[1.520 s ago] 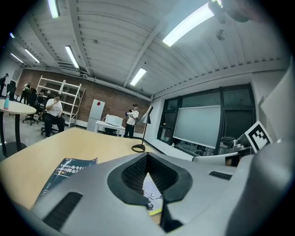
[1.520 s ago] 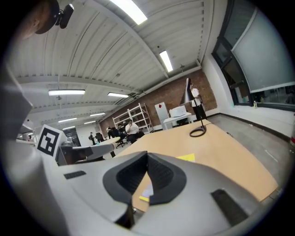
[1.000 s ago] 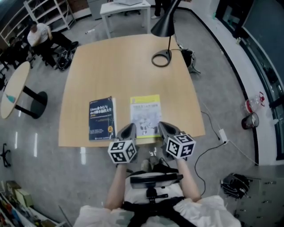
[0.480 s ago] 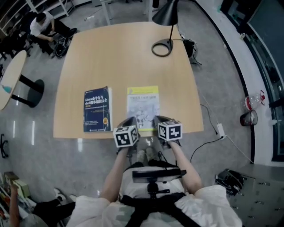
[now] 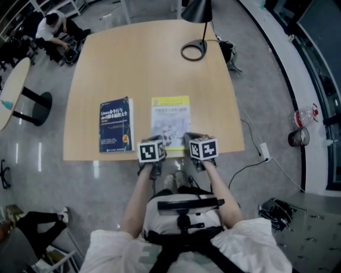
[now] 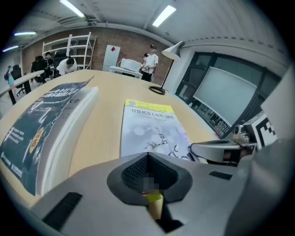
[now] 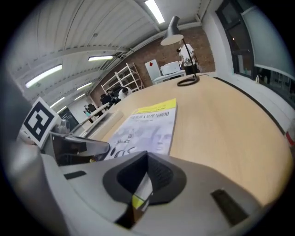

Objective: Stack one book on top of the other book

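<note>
Two books lie flat, side by side and apart, on the table (image 5: 149, 58): the blue book (image 5: 115, 125) to the left, the white book (image 5: 170, 120) to its right, spines running away from me, the lamp (image 5: 196, 10) well off at the far edge. Nothing is stacked yet. I hold the left tongs (image 6: 148, 155) and right tongs (image 7: 147, 152) low at the near edge, both tilted down and both aimed along the white book, so I reckon that is the one I mean to lift across. They sit side by side in front of its near edge, a pair ready to take it from that end. Both have their jaws together and, as far as I can tell, clamp nothing. A sliver of white and yellow shows in the hollow behind each pair of tips, and I cannot tell what it is. They must open before any grab. Against a second ago: both tongs have dropped from over the white book's near part to the table's edge and tipped further down. The jaws are as closed as they were, and the books lie just as before.
</note>
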